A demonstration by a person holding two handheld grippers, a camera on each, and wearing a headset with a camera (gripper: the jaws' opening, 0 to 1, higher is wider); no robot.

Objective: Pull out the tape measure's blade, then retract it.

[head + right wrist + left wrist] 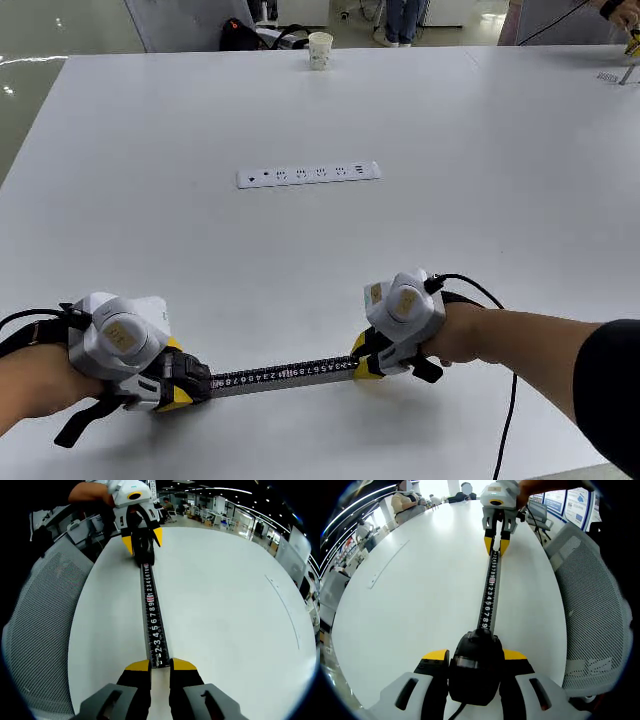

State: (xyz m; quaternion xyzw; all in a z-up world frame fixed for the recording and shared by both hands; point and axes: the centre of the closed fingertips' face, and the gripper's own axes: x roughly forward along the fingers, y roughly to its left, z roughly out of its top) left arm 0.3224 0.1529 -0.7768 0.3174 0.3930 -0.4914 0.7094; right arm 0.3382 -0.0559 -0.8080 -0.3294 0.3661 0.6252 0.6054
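Left gripper (188,378) and right gripper (360,357) hold the tape measure (474,665) stretched at the near edge of the white table (300,260).
Left gripper jaws are clamped on the black case (192,378). Right gripper jaws are pinched narrow on the tip of the blade (285,373). Blade runs straight between the 2 grippers, numerals facing up. 1 power strip (308,174) lies mid-table, well apart from both. 1 paper cup (320,50) stands upright at the far edge.
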